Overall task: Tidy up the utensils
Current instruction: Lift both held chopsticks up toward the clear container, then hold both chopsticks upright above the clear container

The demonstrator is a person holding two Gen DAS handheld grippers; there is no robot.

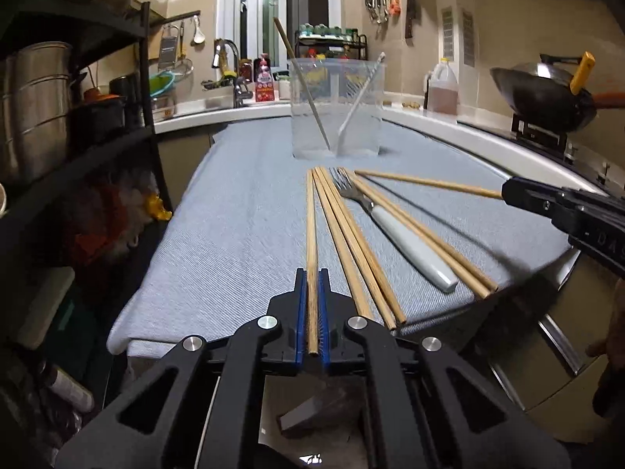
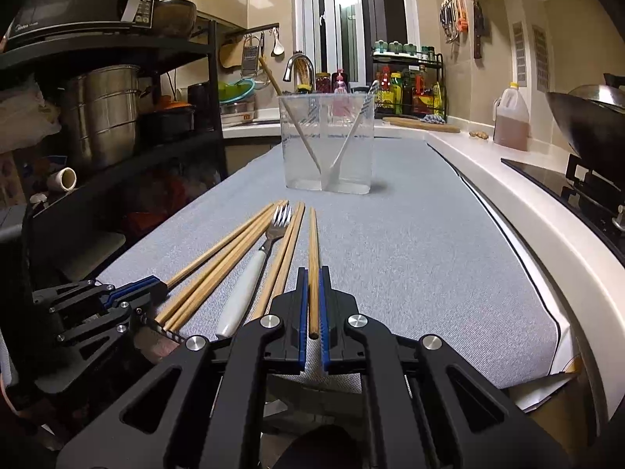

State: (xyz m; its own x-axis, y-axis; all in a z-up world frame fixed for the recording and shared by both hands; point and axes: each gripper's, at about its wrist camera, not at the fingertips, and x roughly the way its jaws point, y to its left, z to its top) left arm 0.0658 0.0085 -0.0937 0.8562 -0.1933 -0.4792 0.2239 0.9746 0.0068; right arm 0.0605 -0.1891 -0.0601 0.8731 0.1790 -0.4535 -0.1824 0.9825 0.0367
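Mid-sort, pick-up stage. Left gripper [image 1: 312, 285] clamped tight on one chopstick [image 1: 311, 234], jaws closed down to the width of the stick, shaft running toward 12 o'clock. Right gripper [image 2: 312, 285] likewise pinched shut on another chopstick [image 2: 313, 242], also aimed at 12 o'clock. Loose chopsticks [image 1: 351, 242] and a white-handled fork [image 1: 394, 230] fanned on the grey cloth [image 1: 242, 211] at 1 to 2 o'clock of the left gripper. Clear divided holder [image 1: 336, 109] upright at 12 o'clock, well apart from the pile, with a chopstick in one compartment and a white utensil in the other (too blurred to name). Next, probably: lift both sticks clear, carry toward 12 o'clock, tip them upright over the chopstick compartment, then release.
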